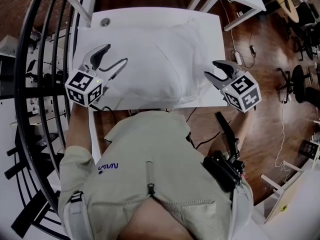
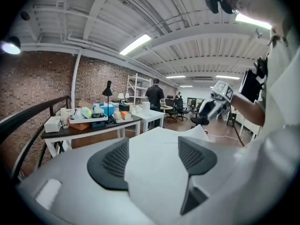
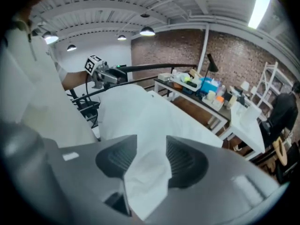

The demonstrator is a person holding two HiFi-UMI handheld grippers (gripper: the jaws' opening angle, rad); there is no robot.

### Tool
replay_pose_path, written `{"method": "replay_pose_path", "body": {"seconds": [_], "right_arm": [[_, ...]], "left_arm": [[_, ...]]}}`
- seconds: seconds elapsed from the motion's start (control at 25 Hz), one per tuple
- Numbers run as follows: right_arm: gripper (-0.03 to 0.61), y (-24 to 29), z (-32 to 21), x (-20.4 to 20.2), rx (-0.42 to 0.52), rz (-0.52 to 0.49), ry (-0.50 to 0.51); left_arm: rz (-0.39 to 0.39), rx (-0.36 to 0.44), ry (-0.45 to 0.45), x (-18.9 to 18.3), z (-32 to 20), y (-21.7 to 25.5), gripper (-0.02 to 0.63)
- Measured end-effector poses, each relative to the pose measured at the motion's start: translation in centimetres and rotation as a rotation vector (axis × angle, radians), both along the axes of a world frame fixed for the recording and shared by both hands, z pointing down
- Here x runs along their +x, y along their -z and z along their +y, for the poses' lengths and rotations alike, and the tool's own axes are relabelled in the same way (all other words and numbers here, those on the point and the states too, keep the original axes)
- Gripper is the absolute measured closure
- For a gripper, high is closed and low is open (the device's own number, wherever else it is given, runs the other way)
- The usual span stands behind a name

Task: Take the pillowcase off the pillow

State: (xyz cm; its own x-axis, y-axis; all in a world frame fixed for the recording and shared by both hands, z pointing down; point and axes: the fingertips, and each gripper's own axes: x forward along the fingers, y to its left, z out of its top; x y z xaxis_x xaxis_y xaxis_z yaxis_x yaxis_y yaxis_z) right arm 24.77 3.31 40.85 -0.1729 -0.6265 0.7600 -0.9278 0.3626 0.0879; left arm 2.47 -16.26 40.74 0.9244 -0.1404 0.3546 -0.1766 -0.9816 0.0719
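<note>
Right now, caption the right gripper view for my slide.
Right gripper pinches a bunched fold of white pillowcase between its jaws.

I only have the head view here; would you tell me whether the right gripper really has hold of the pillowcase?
Observer: Yes. In its own view the right gripper pinches a fold of pillowcase between its pads.
Operator: And the other one?
Observer: The left gripper is open; its view shows pillowcase between the wide jaws, apparently unclamped.
Operator: Anyone nearby?
Observer: A person in dark clothes stands far across the room.
</note>
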Motion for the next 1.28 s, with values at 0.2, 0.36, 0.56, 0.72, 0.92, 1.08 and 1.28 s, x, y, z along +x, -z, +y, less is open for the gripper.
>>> {"method": "replay_pose_path", "body": {"seconds": [0.2, 0.36, 0.56, 0.72, 0.92, 1.08, 1.28], "right_arm": [[0.383, 2.3, -6.0, 2.2, 0.248, -0.087, -0.062], [0.383, -2.2, -11.3, 4.1, 0.212, -0.140, -0.128], [0.363, -7.9, -15.6, 5.7, 0.122, -0.161, -0.211], [0.299, -11.7, -17.3, 5.4, 0.019, -0.149, -0.213], [0.442, -13.3, -17.4, 4.3, -0.025, -0.152, -0.183], [0.569, -11.9, -16.8, 4.2, 0.046, -0.175, -0.206], [0.572, -9.9, -16.0, 5.3, 0.131, -0.154, -0.276]], "left_arm": [[-0.222, 0.083, -0.075, 4.0, -2.6, -5.0, 0.189], [-0.422, 0.145, -0.166, 6.0, -4.4, -8.8, 0.129], [-0.498, 0.057, -0.248, 7.6, -4.4, -10.8, 0.113], [-0.530, -0.042, -0.270, 7.3, -3.8, -12.6, 0.138], [-0.514, 0.029, -0.276, 7.3, -3.0, -13.2, 0.342], [-0.450, 0.050, -0.293, 6.4, -2.1, -11.7, 0.465], [-0.350, 0.073, -0.267, 5.2, -1.5, -8.6, 0.576]]}}
